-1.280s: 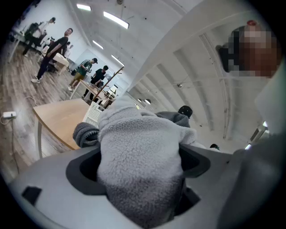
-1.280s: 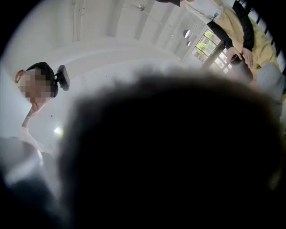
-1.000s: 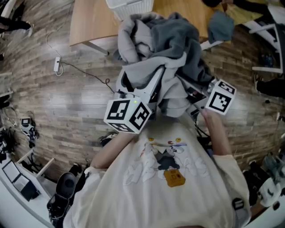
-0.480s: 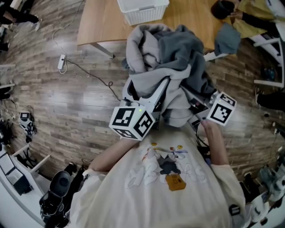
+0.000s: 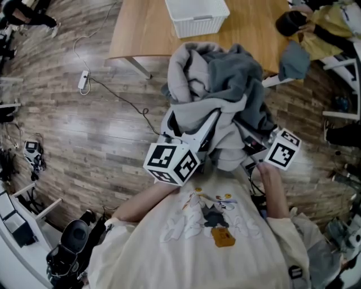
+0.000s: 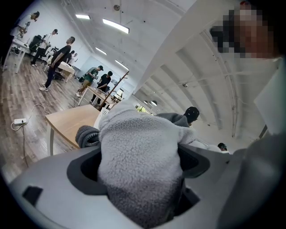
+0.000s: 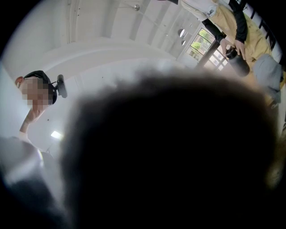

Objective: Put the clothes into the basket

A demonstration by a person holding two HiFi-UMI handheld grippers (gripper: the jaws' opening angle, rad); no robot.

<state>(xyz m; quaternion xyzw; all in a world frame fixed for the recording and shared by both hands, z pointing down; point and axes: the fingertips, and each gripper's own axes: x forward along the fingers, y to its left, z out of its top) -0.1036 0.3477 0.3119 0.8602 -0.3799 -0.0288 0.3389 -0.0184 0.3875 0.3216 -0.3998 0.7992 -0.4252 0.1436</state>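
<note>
1. Held a bundle of clothes (image 5: 217,84) raised near the wooden table's (image 5: 141,34) near edge, above the plank floor (image 5: 84,135).
2. Clamped the left gripper (image 6: 140,179) on the bundle's light grey fleece (image 6: 138,147), bunched thick between both jaws.
3. Buried the right gripper (image 5: 280,150) under the bundle's right side. Saw only darkness in the right gripper view, probably cloth over the lens, so could not tell clenched from released.
4. Saw the white basket (image 5: 197,16) standing on the table, back from its near edge, apart from the clothes.
</note>
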